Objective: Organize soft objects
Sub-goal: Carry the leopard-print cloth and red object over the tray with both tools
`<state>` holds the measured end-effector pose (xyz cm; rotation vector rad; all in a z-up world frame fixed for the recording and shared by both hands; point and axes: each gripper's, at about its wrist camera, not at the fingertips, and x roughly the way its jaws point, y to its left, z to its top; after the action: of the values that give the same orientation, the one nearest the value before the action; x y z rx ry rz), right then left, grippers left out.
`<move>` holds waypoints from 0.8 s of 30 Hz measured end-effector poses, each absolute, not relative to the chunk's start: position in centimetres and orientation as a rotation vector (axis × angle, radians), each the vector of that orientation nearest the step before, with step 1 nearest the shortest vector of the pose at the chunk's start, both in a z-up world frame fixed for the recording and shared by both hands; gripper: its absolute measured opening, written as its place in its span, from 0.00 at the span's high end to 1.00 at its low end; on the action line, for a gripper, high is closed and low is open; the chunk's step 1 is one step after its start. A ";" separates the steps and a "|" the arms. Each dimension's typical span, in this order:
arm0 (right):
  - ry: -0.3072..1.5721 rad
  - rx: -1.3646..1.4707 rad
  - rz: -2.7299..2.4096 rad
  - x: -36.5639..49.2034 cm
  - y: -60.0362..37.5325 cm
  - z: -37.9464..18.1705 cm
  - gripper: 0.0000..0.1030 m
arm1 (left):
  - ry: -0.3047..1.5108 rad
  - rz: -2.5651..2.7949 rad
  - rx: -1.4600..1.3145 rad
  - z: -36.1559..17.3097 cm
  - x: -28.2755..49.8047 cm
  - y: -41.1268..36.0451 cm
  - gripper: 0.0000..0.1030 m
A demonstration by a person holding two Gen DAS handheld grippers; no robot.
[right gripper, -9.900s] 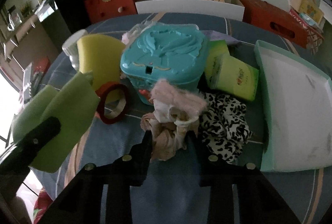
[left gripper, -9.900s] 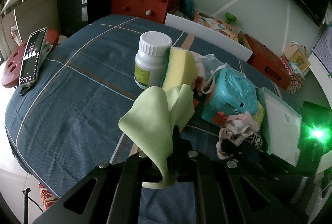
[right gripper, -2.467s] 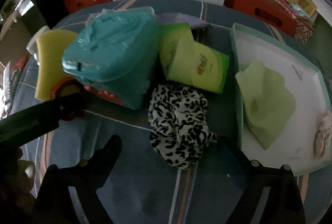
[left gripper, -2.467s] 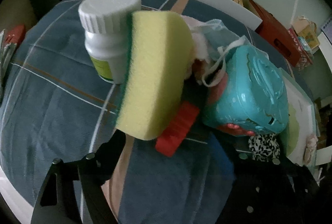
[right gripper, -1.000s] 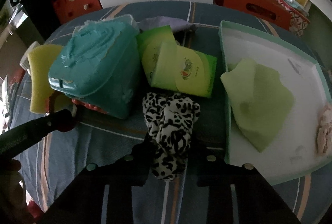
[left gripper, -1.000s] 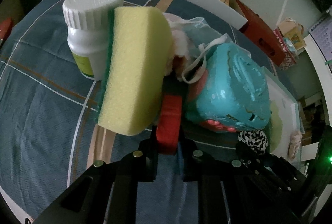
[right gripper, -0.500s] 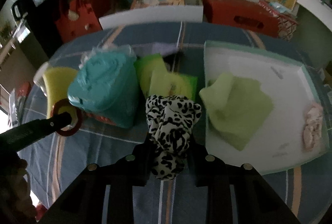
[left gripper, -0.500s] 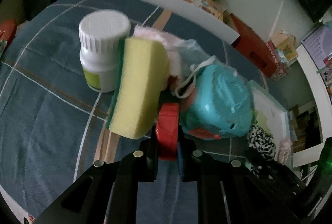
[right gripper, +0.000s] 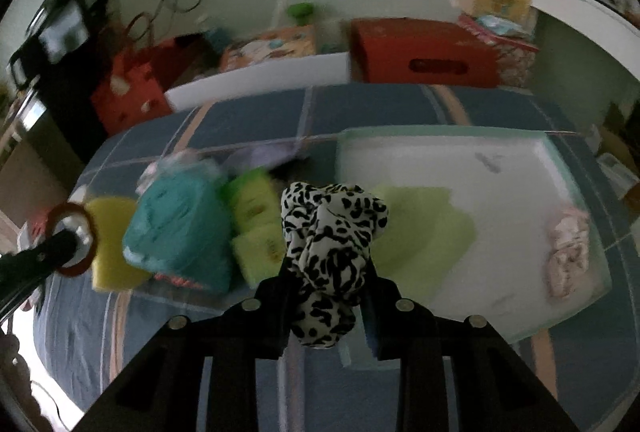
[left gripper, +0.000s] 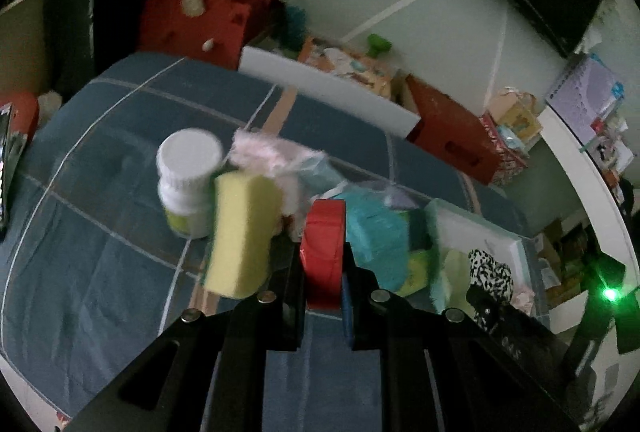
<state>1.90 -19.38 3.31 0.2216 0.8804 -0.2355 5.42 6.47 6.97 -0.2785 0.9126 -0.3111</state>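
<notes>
Right gripper [right gripper: 326, 288] clamps a leopard-print scrunchie [right gripper: 328, 232] beside the white tray [right gripper: 568, 151], where a green cloth [right gripper: 424, 228] and pink scrunchie [right gripper: 568, 252] already lie, while the left gripper [left gripper: 323, 272] pinches a red ring [left gripper: 322, 252]; the yellow sponge [left gripper: 240, 232] left of the tray awaits sorting.

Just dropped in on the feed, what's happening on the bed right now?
A person is sorting soft things into the pale tray. The left gripper is shut on a red tape roll; the right gripper holds a leopard-print scrunchie, both above the blue bedcover. A green cloth and a pink fabric piece already lie in the tray.
</notes>
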 end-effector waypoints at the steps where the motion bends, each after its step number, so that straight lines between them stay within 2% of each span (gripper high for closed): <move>1: 0.880 0.226 -0.257 1.9 -20.1 3.4 0.70 | 0.906 -0.326 -0.266 7.4 5.5 6.0 0.86; 14: 0.856 0.328 -0.461 1.4 -29.4 3.4 0.70 | 0.876 -0.466 -0.105 10.9 7.4 -2.9 0.86; 24: 0.864 0.385 -0.543 0.8 -33.6 1.9 0.70 | 0.930 -0.587 -0.003 8.0 9.5 -12.3 0.86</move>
<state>0.78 -33.60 1.90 0.3853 0.8635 -0.5427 9.47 -12.28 7.97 -0.0026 0.9303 -0.5871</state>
